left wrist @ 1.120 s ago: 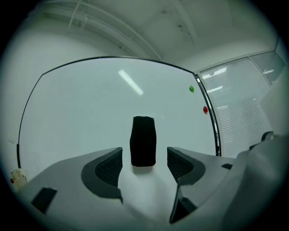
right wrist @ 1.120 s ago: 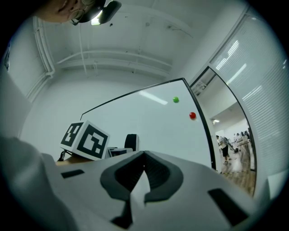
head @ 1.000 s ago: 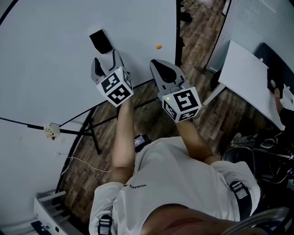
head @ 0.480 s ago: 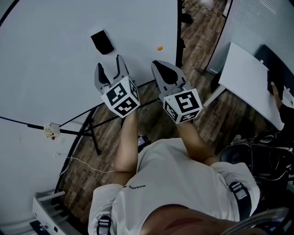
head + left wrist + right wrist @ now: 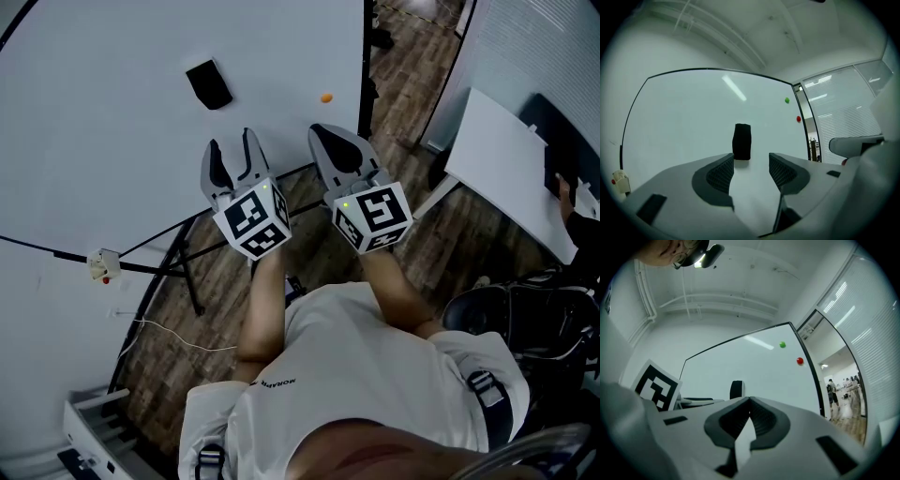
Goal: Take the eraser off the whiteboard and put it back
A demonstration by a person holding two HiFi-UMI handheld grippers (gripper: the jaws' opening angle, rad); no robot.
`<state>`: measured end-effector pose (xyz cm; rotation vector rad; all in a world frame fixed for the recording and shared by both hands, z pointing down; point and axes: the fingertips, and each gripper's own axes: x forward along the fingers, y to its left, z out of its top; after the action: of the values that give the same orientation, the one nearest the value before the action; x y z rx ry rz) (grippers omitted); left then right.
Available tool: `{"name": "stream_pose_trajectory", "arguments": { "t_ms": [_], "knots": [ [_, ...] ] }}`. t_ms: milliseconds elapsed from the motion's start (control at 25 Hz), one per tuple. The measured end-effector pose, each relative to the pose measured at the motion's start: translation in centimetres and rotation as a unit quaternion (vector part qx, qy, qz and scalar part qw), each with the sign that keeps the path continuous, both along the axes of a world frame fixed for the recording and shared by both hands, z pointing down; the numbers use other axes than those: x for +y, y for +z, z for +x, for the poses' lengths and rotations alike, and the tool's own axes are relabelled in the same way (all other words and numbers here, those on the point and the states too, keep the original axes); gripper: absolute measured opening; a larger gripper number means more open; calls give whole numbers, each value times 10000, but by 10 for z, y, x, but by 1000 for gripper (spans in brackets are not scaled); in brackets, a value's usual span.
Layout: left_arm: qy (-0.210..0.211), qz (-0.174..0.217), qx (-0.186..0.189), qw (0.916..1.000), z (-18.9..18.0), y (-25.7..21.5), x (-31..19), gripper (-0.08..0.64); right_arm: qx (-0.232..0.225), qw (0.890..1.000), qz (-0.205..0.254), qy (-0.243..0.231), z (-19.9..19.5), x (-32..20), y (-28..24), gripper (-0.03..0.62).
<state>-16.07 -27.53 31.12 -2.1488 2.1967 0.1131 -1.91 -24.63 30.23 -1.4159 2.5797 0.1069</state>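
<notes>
Eraser (image 5: 208, 84) stands upright on the whiteboard (image 5: 94, 141), dead ahead of the left tool (image 5: 232, 152), apart. Its spread, empty jaws have just been closing.

The eraser (image 5: 208, 84) sits on the whiteboard (image 5: 103, 159) ahead of me, left of a magnet (image 5: 324, 97) on the same board. My right tongs (image 5: 323, 133) are near the magnet, just short of it. A bench (image 5: 502, 155) stands farther right.

A white table (image 5: 497, 155) stands on wooden floor (image 5: 408, 84); green magnet (image 5: 782, 345) up-left of red magnet (image 5: 800, 361).
</notes>
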Motion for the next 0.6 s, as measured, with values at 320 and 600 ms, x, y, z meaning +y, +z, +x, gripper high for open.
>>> {"name": "stream_pose_trajectory", "arguments": {
  "t_ms": [320, 600],
  "knots": [
    [161, 126, 51, 9998, 15, 5, 13, 126, 16, 10000, -28, -38, 2, 1, 2, 12],
    [162, 208, 50, 9996, 18, 5, 24, 83, 11, 10000, -91, 0, 1, 1, 5, 12]
  ]
}}
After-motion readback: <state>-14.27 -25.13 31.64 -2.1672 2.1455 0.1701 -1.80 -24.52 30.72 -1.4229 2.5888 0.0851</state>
